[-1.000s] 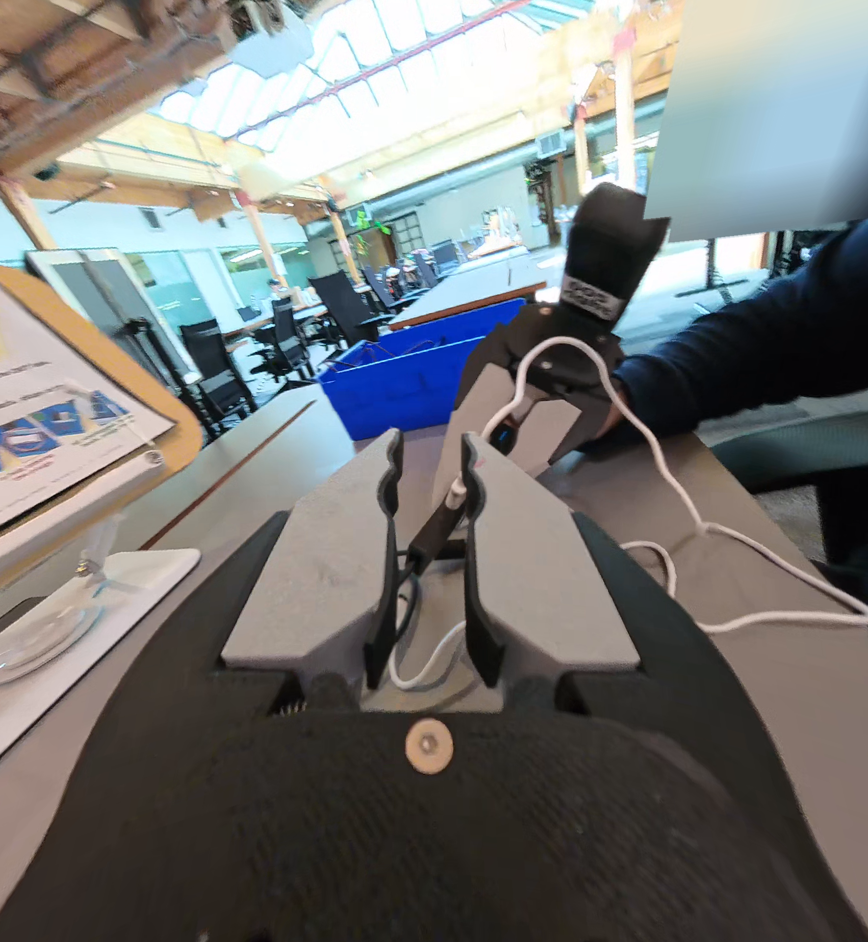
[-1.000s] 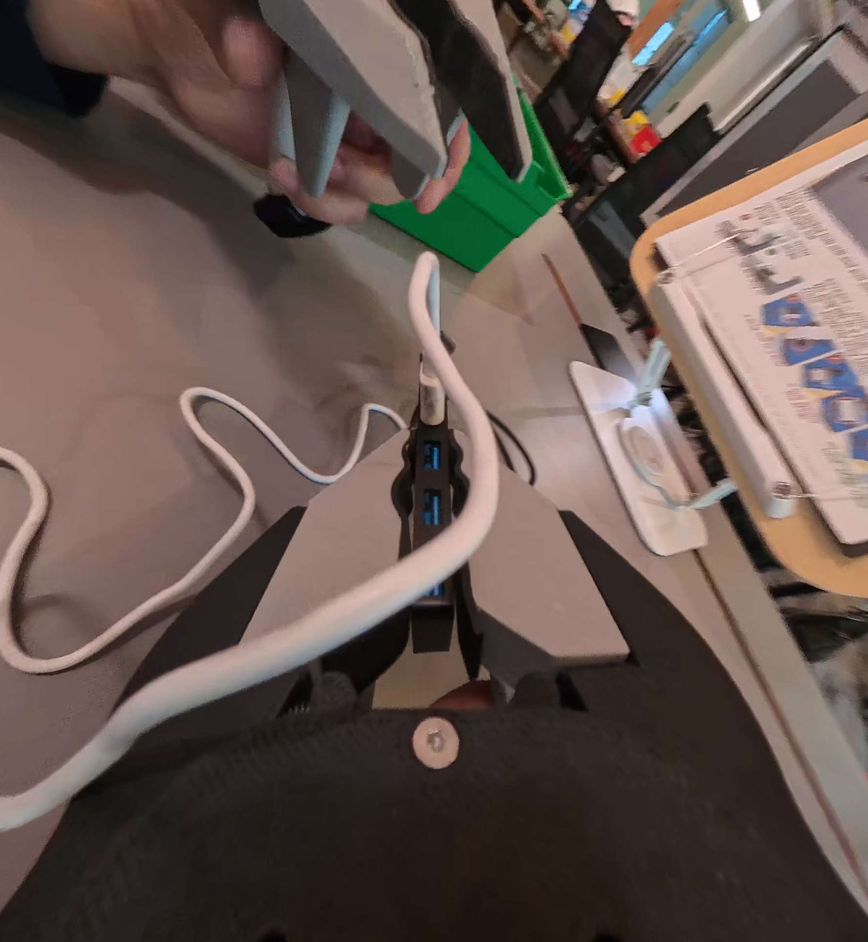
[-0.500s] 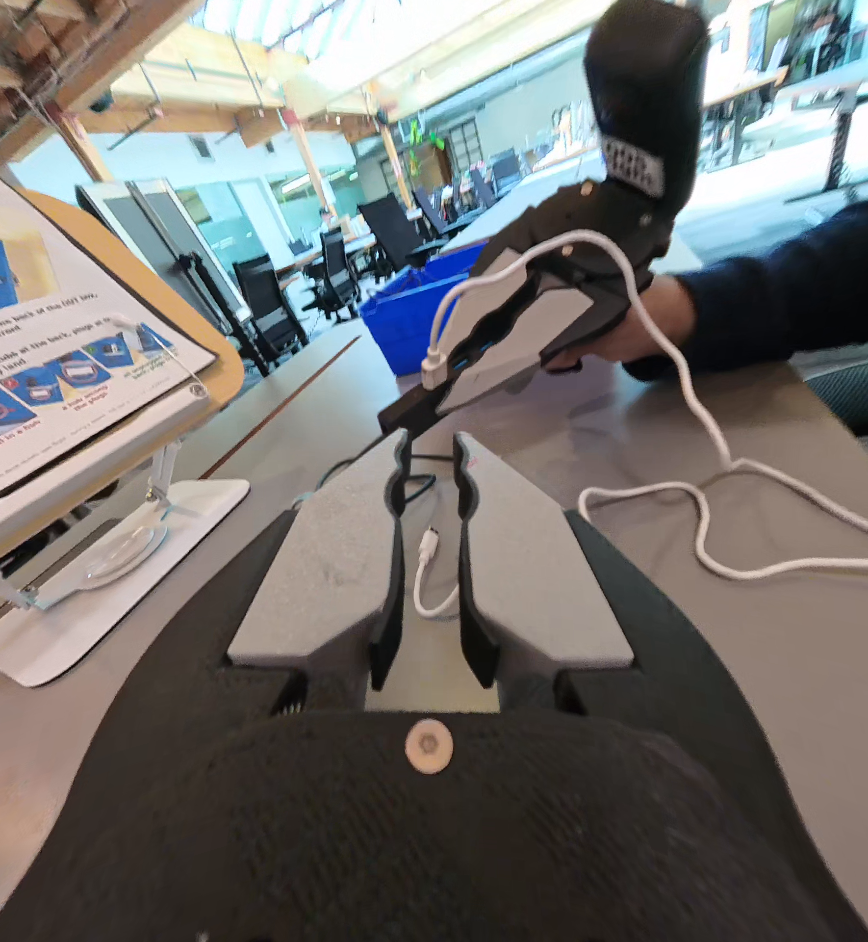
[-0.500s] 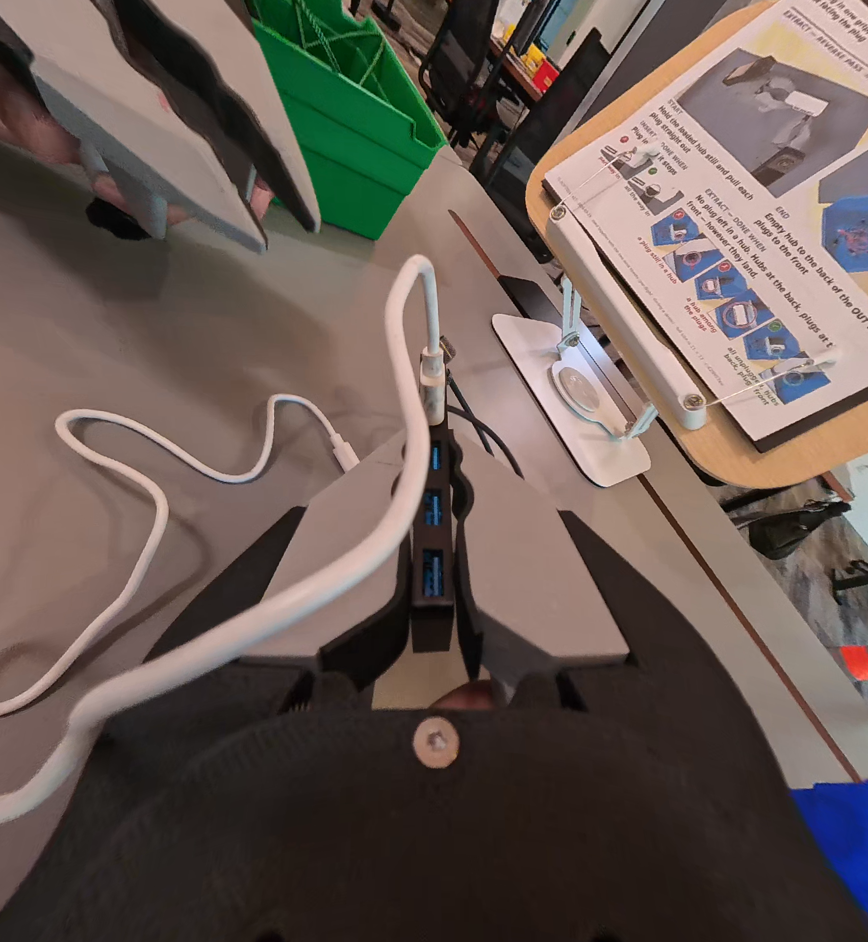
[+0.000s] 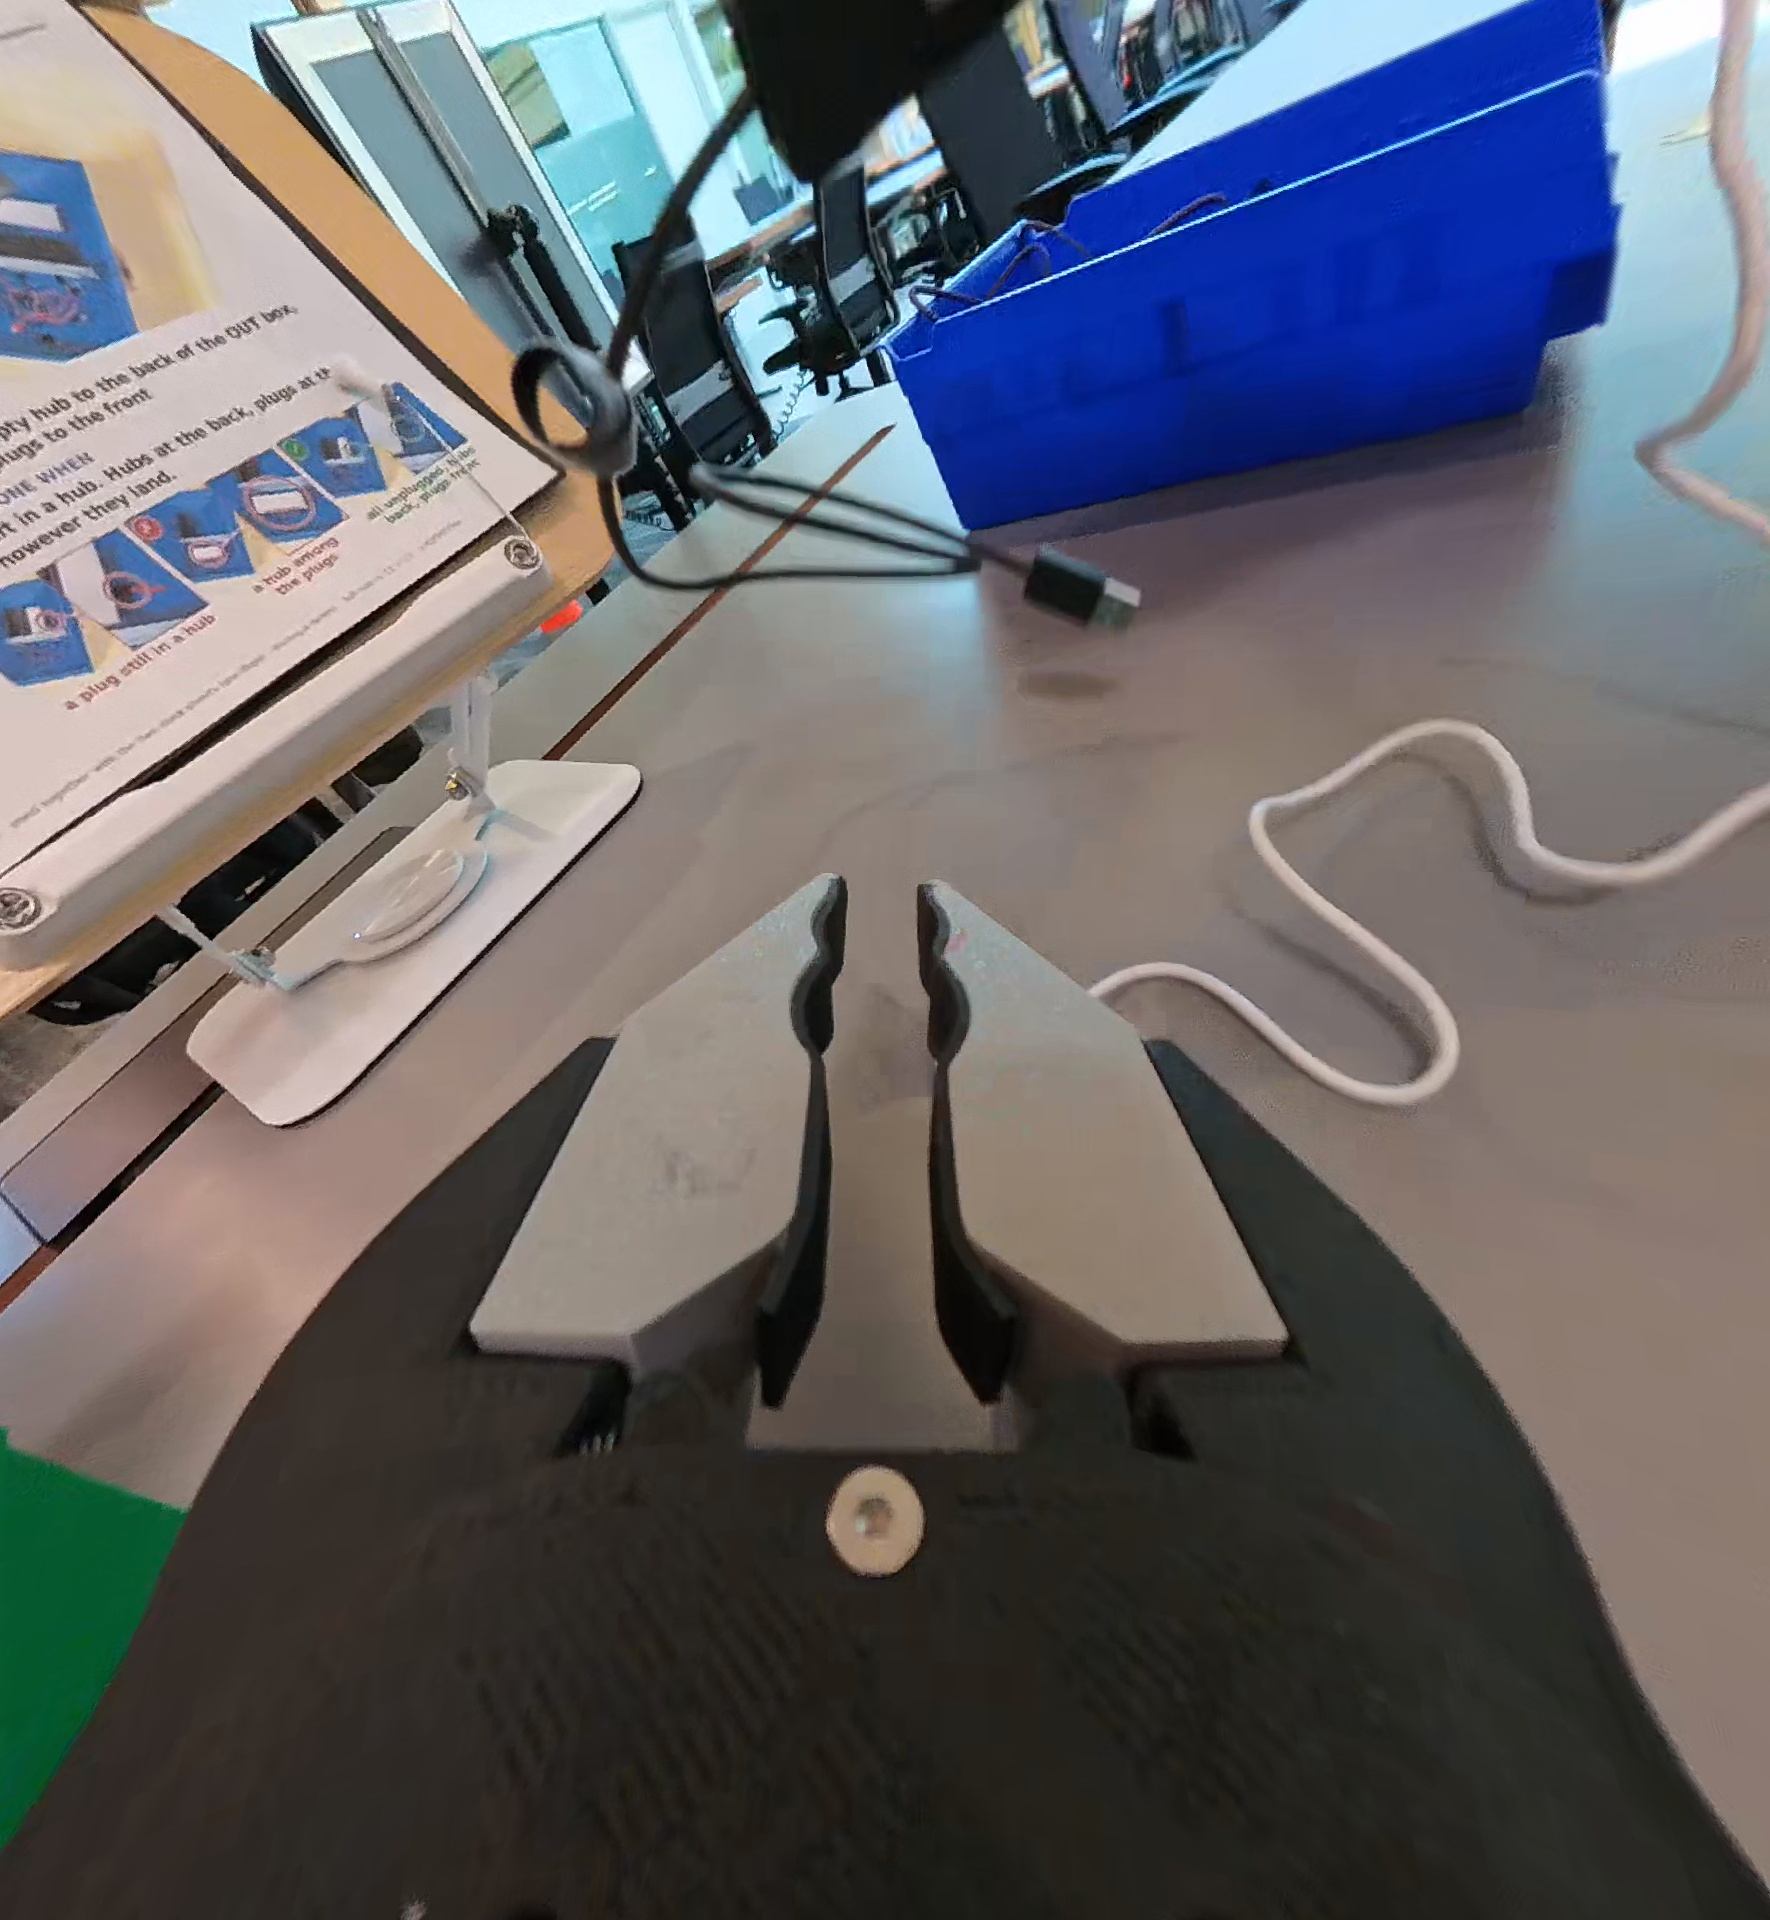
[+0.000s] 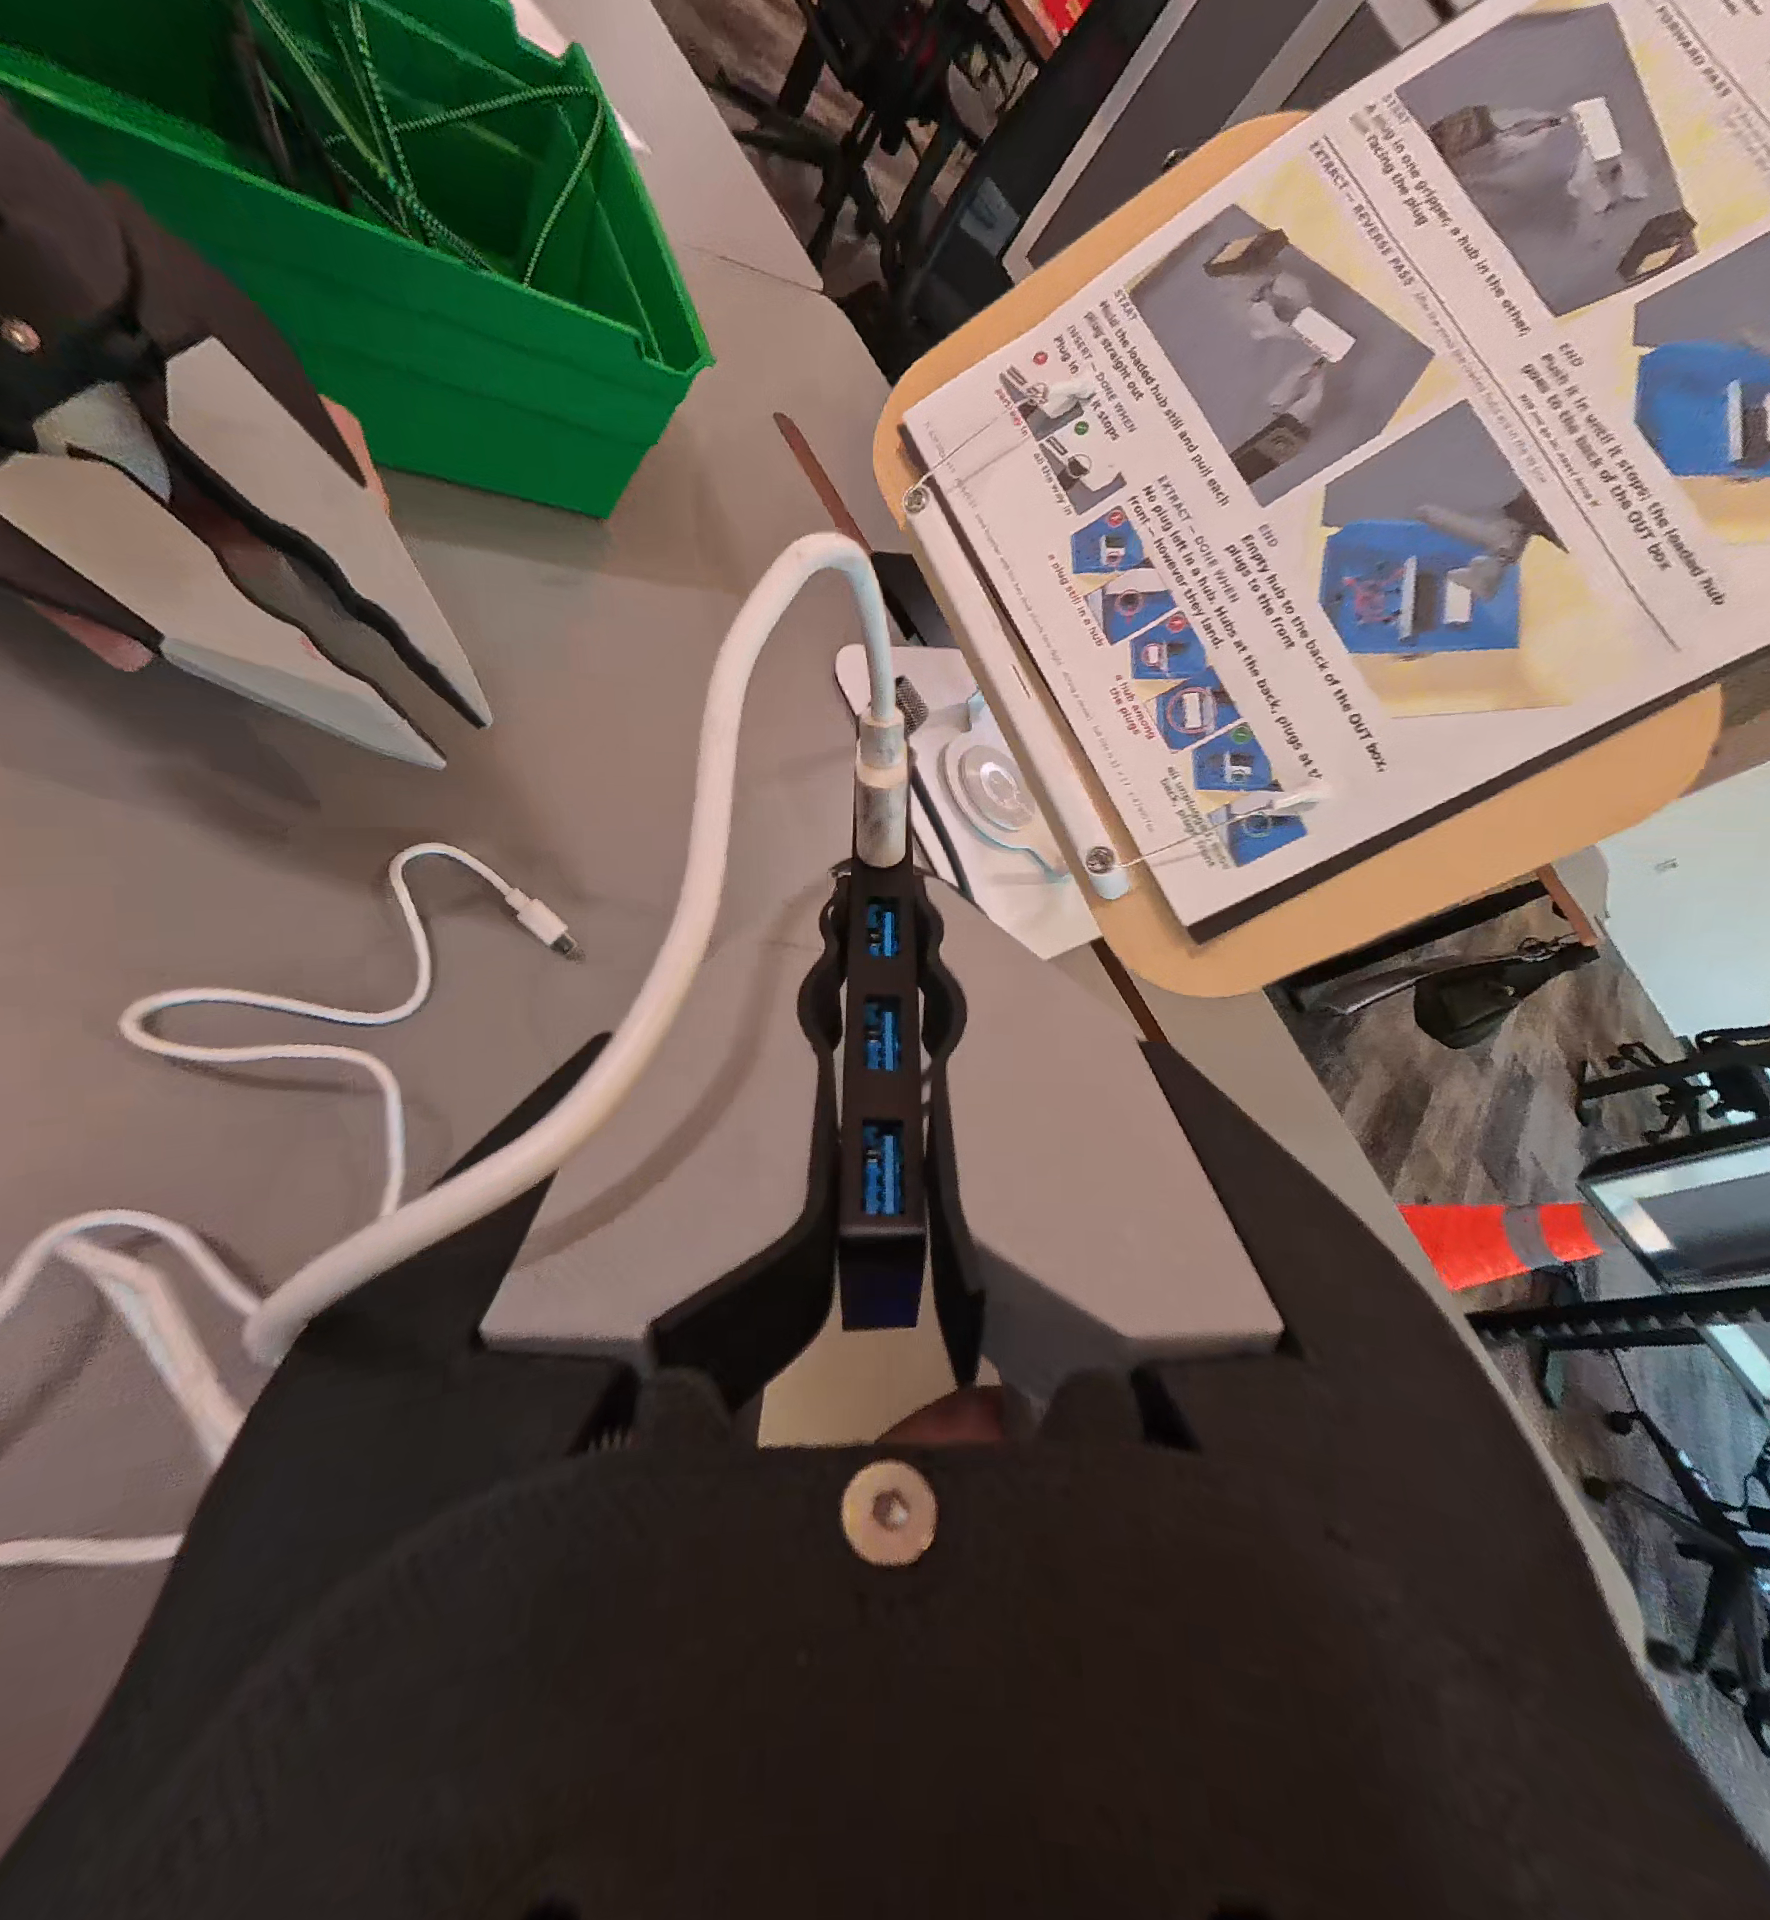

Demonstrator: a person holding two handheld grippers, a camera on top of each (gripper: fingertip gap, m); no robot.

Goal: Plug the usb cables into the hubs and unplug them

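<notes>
My right gripper is shut on a black USB hub with blue ports, held above the table. A white cable's plug sits in the hub's far port, and the white cable loops back over my left finger. Its free end lies on the table. My left gripper is open by a narrow gap and empty, low over the table. It also shows in the right wrist view, to the left of the hub and apart from it. The hub's black lead hangs down, its plug on the table.
A blue bin stands ahead right of the left gripper. A green bin stands at the far left. An instruction sheet on a board rests on a white stand along the table edge. Loose white cable snakes across the grey table. One gripper's finger ends stand about 15 cm off the other's.
My left gripper has drawn back from the hub and swung left, with nothing between its fingers. The white plug stays in the hub. My right gripper has lifted the hub.
</notes>
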